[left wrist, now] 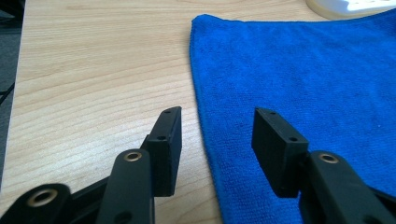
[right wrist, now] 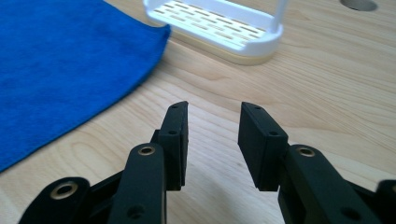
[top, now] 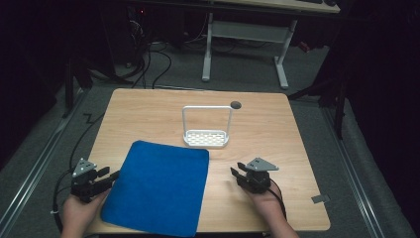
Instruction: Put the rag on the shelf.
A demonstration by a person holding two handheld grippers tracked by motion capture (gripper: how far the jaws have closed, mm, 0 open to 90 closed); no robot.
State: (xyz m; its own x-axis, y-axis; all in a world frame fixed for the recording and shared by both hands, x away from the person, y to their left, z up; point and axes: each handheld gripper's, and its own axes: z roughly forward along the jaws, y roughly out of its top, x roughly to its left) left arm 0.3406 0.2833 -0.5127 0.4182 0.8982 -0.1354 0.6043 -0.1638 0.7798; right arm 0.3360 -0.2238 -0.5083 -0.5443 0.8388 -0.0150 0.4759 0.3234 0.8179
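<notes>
A blue cloth lies flat on the near left part of the wooden table. Behind its far right corner stands a white slotted rack with a tall loop handle. My left gripper rests at the cloth's left edge, open and empty. In the left gripper view the left gripper straddles the edge of the cloth, one jaw over wood and one over fabric. My right gripper is open and empty over bare wood right of the cloth. The right gripper view has the right gripper facing the rack, with the cloth to its left.
A round hole is in the table behind the rack. A cable trails off the table's left side from the left gripper. A grey tag lies near the right front corner. A desk frame stands on the floor beyond the table.
</notes>
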